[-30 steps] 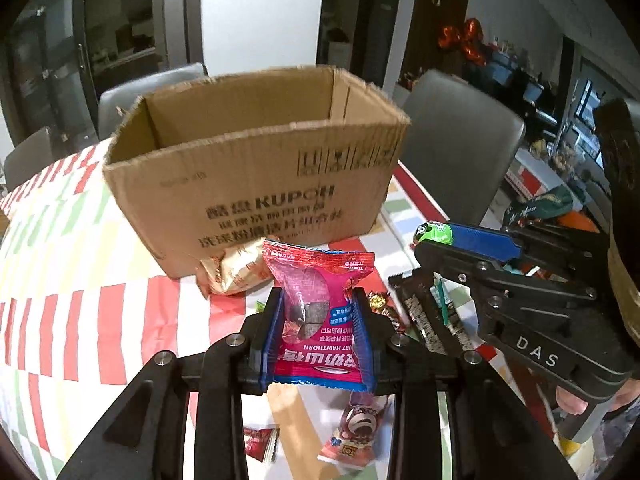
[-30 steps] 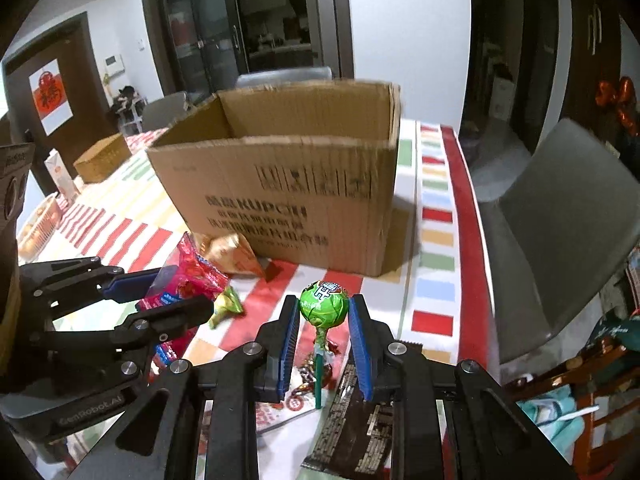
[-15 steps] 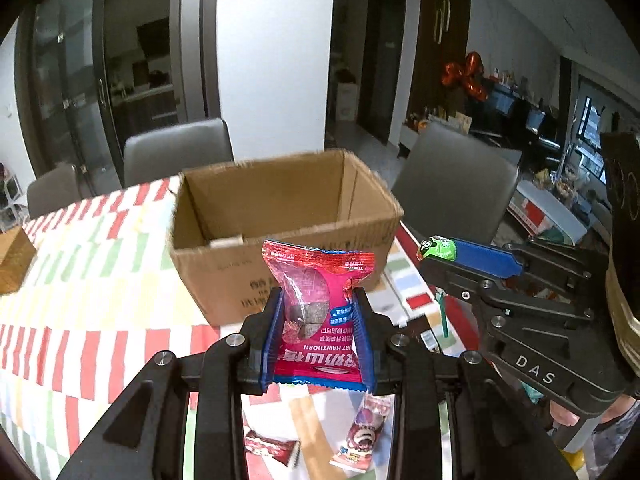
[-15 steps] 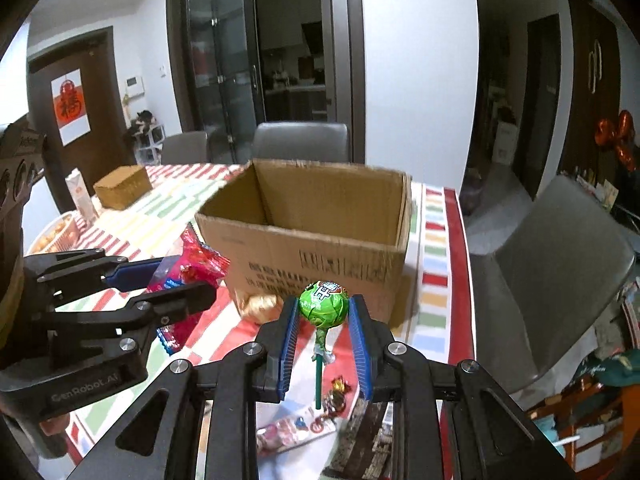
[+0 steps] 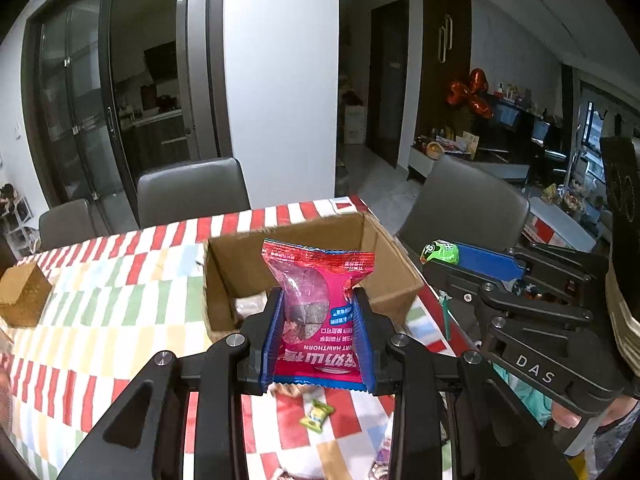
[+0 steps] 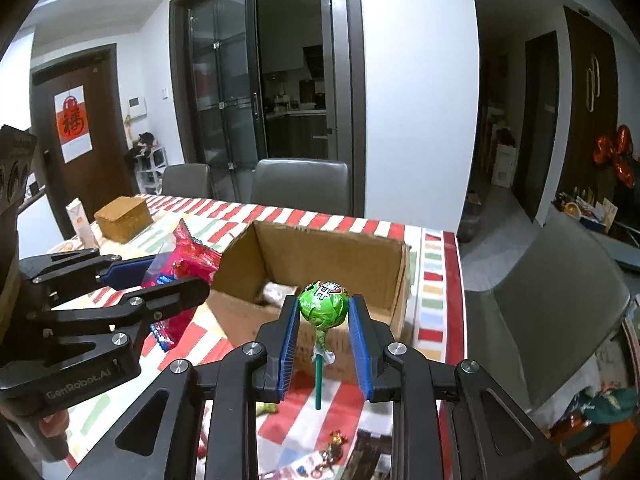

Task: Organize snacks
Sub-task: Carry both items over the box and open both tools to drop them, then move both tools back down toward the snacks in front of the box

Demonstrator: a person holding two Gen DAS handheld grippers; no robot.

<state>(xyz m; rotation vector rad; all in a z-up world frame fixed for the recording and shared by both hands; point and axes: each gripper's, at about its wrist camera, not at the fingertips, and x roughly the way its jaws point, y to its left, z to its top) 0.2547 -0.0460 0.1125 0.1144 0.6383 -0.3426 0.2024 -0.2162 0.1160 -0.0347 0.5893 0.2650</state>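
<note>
**Both grippers loaded, held above the carton: handling notes**

While both tools hang in the air short of the cardboard box (image 5: 304, 268), each carries one snack. The left gripper (image 5: 318, 340) is clenched on a red hawthorn packet (image 5: 318, 300), its blue pads pressing the two side edges of the pouch at about mid-height; the sealed top stands free above the fingers. The right gripper (image 6: 324, 340) holds a green lollipop (image 6: 323, 304) by the wrapped head, stick hanging straight down between the jaws.

Position: both items are raised above the striped tablecloth (image 5: 100, 280), near the front wall of the open box and not yet over its mouth, as far as the fisheye allows judging. Something pale already lies on the box floor (image 6: 276, 292). A few loose sweets remain on the cloth below (image 5: 316, 416).

Handling assessment:
- Packet: judged light, soft and crinkly, with lumpy contents. The film looks slick, so the side-edge hold could slip if the squeeze eases. The grip at the filled middle seems sound.
- Lollipop: judged light, with a hard, round head and glossy wrapper. A ball between flat pads may pivot or roll. The thin stick would be a poorer hold.

Neither item appears fragile enough to forbid a short drop into the box.
</note>
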